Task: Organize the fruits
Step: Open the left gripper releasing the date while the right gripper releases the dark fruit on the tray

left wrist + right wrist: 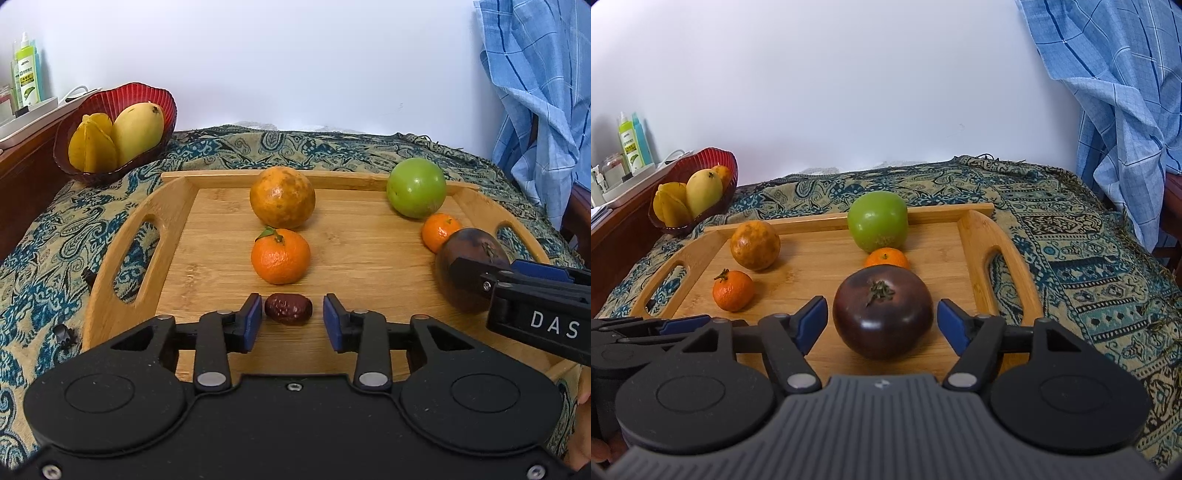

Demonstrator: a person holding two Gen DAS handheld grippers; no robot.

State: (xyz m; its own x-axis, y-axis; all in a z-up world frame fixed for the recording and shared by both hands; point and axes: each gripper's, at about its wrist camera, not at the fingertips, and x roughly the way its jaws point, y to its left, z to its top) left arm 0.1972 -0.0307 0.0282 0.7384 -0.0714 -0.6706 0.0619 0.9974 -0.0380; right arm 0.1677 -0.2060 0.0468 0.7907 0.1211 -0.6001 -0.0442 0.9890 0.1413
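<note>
Fruits on tray [177, 206] | left claw [291, 321] released around date [288, 308] | right claw [882, 325] released around dark tomato [882, 314]

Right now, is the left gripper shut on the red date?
Open. The left gripper has gaps between both pads and the red date, which lies on the wooden tray.

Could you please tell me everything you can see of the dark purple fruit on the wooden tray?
The dark purple fruit is round, glossy and smooth, near black with a browner top and a dried green stem pointing up. It rests upright on the wooden tray, near its right handle, just in front of a small orange. The right tool straddles it, pads apart from its skin.
</note>
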